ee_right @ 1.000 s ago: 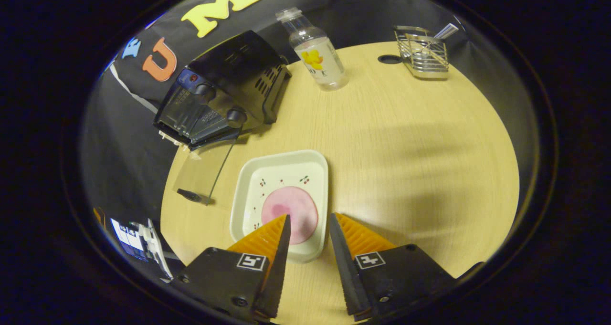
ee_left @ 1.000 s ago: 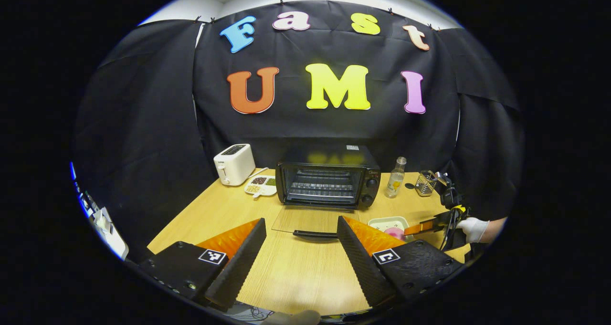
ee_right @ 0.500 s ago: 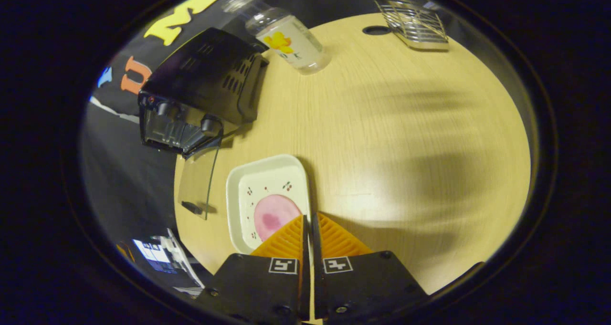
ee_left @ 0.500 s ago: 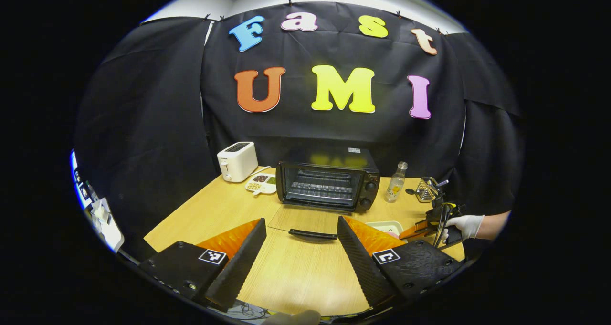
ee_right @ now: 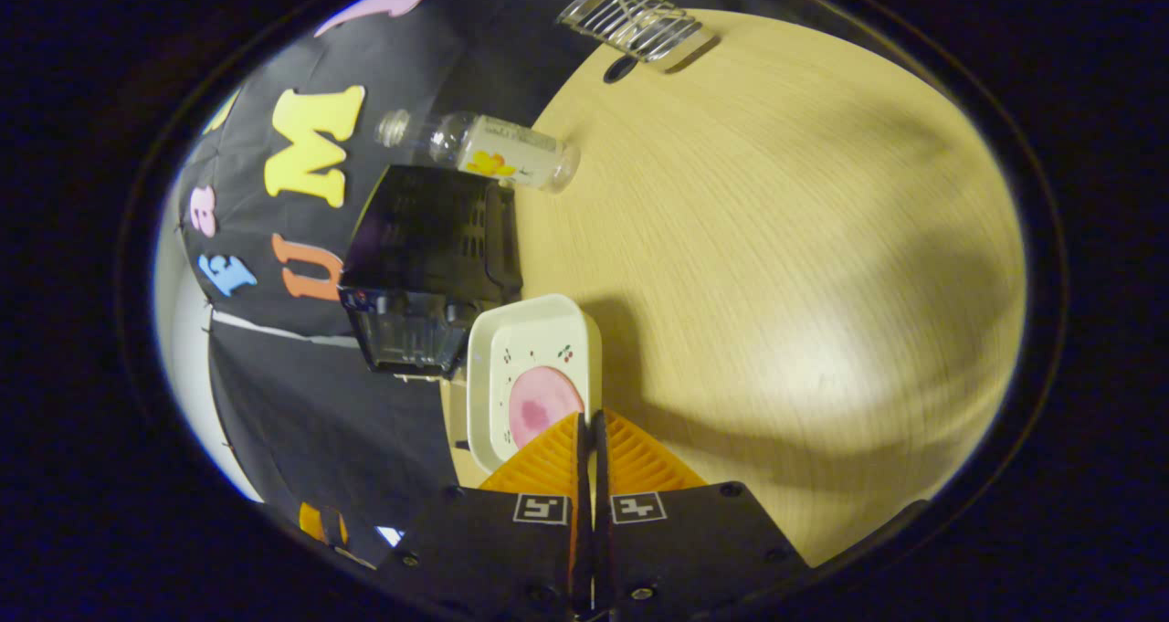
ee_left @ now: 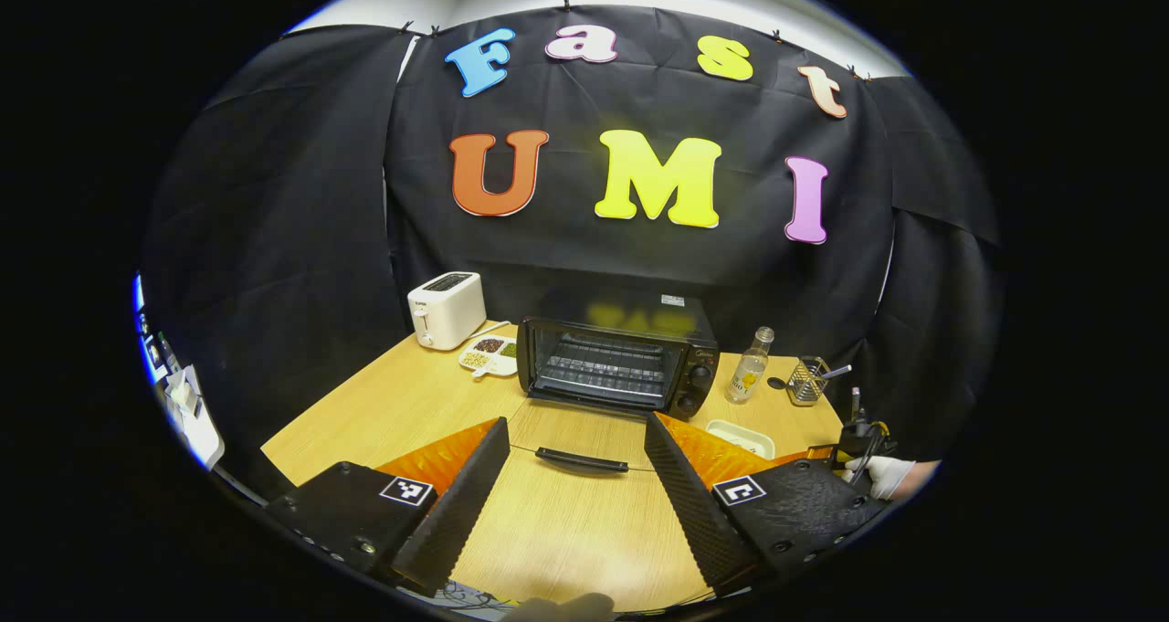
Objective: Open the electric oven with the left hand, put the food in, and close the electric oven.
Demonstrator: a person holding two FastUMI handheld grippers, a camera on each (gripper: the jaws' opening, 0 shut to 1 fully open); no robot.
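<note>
Black cloth walls close in a booth around a pale wooden table (ee_left: 402,412), where an electric oven (ee_left: 616,364) stands with its glass door (ee_left: 575,435) folded down flat toward the left gripper (ee_left: 577,476). That gripper hangs above the near part of the table, its two fingers spread wide and holding nothing, the door's black handle (ee_left: 582,460) lying between and just ahead of them. Beyond its left finger sit a white toaster (ee_left: 447,309) and a small divided dish (ee_left: 489,355); beyond its right finger stand a clear bottle (ee_left: 748,378) and a wire holder (ee_left: 805,380).

In the right gripper view, the right gripper (ee_right: 589,421) has its orange fingers pressed together on the near rim of a white square plate (ee_right: 525,330), which carries a round pink piece of food (ee_right: 543,405). The plate tilts up ahead of the fingers, seemingly off the table, with the oven just beyond it and the bottle farther off. In the left gripper view the same plate shows to the right of the open door, beside a gloved hand (ee_left: 884,473) at the table's edge.
</note>
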